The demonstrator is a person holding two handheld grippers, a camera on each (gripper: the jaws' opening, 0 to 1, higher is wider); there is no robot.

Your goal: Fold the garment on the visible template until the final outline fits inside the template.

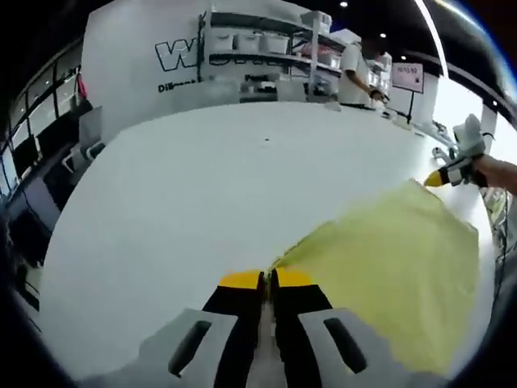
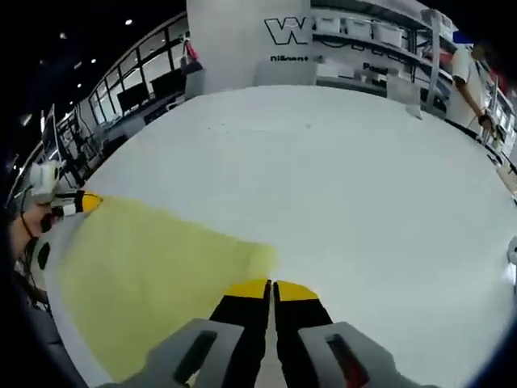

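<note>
Garment lies on the table, stretched between the two grippers: left gripper pinches its near corner, with the cloth running ahead and to its right toward the right gripper. From the right gripper the garment spreads left toward the left gripper. Shelves and a person are behind the table's far edge.

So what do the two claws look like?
Both match: the left claw and right claw each have two black jaws with yellow tips, rising from pale grey housings with dark slanted slots. No cables or markings show.
</note>
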